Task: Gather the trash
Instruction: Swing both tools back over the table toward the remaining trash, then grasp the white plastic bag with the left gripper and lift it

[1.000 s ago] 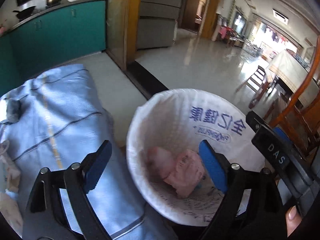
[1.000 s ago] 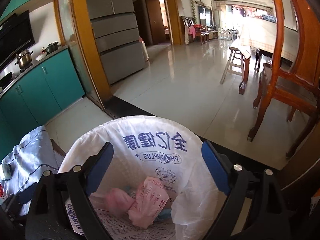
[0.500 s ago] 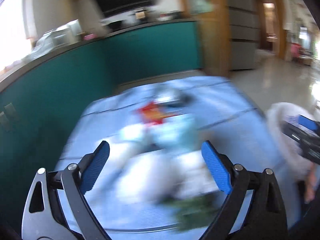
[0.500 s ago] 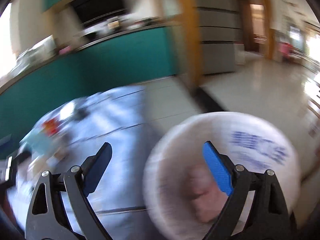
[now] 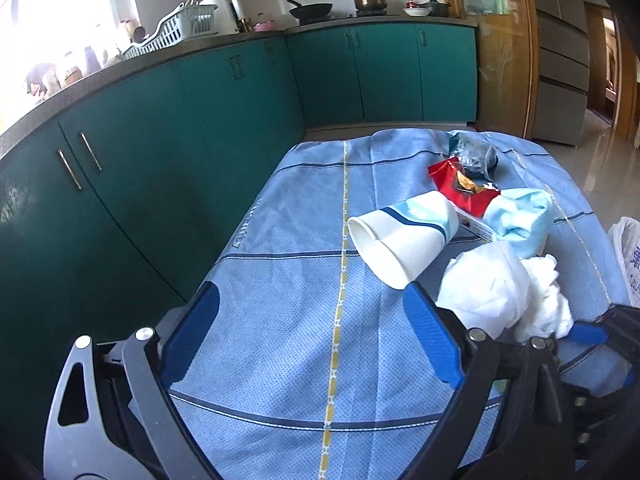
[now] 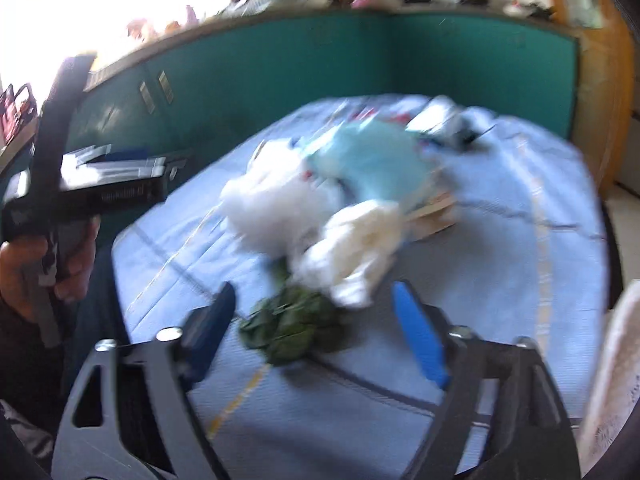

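Trash lies on a blue-clothed table point(image 5: 304, 344): a tipped paper cup point(image 5: 400, 236), a red wrapper point(image 5: 464, 188), a crumpled dark bag point(image 5: 476, 156), a light blue mask point(image 5: 520, 216) and white tissue point(image 5: 500, 292). My left gripper point(image 5: 312, 308) is open above bare cloth, left of the pile. The right wrist view is blurred. My right gripper point(image 6: 314, 300) is closing its jaws, and a clump of green leaves point(image 6: 292, 328) lies between the fingers, untouched. White tissue point(image 6: 360, 248) sits just beyond the leaves.
Teal kitchen cabinets point(image 5: 200, 120) run behind and left of the table. The bin's white liner point(image 5: 628, 256) shows at the table's right edge. A hand point(image 6: 24, 264) holds the other gripper at the left of the right wrist view.
Both grippers have swung from above the lined bin to the clothed table and its trash pile. The right jaws stand narrower than before.
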Tool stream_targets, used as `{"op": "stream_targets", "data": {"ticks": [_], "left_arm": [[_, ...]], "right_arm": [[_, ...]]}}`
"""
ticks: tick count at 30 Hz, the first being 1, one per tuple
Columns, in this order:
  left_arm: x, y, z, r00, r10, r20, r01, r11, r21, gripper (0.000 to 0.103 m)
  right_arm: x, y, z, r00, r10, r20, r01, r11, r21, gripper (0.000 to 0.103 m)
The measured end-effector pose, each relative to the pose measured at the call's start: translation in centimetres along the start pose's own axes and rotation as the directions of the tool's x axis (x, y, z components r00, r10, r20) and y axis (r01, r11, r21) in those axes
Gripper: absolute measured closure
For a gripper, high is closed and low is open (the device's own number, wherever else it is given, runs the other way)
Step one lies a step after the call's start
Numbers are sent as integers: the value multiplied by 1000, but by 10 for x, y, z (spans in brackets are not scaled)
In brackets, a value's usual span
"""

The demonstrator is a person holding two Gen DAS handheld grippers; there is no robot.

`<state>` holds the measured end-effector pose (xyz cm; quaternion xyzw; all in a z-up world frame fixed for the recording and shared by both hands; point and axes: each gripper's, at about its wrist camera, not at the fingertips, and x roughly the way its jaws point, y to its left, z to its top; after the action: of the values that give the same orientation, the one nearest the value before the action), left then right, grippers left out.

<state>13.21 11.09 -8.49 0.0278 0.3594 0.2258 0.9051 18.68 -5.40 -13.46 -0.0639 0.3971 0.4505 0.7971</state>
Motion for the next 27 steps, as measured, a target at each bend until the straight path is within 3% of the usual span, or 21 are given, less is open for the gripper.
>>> {"op": "stream_targets", "data": {"ticks": [4, 6, 9, 13, 17, 19, 21, 23, 27], "left_arm": [[2, -3, -2, 1000, -15, -4, 15, 1000, 9, 10], [6, -5, -3, 1000, -22, -13, 22, 1000, 7, 10], [7, -8, -7, 999, -41, -27, 41, 999, 9, 10], [9, -12, -9, 998, -53, -37, 54, 999, 10, 10], [7, -19, -11, 995, -96, -38, 97, 995, 22, 10], [4, -24, -12, 991, -130, -26, 131, 991, 34, 9], [1, -31, -13, 985, -173, -17, 173, 984, 48, 7], [0, -41, -15, 970, -240, -24, 241, 968, 67, 7], [2, -68, -20, 946, -321, -41, 323, 937, 135, 5]], "right_arm": [[9, 10, -6, 999, -26, -33, 24, 999, -37, 56], [6, 8, -8, 999, 5, -38, -6, 1000, -23, 82], [-10, 1, -10, 1000, 29, -1, -29, 1000, -7, 85], [-47, -19, -11, 991, 68, 119, -73, 997, 37, 85], [-53, -42, -16, 991, -104, 89, 95, 991, 97, 84], [-55, -53, -20, 982, -172, 80, 159, 976, 147, 77], [-65, -66, -22, 974, -199, 109, 172, 962, 213, 47], [-73, -72, -25, 966, -209, 154, 169, 956, 240, 32], [-77, -70, -21, 953, -221, 205, 169, 955, 246, 26]]}}
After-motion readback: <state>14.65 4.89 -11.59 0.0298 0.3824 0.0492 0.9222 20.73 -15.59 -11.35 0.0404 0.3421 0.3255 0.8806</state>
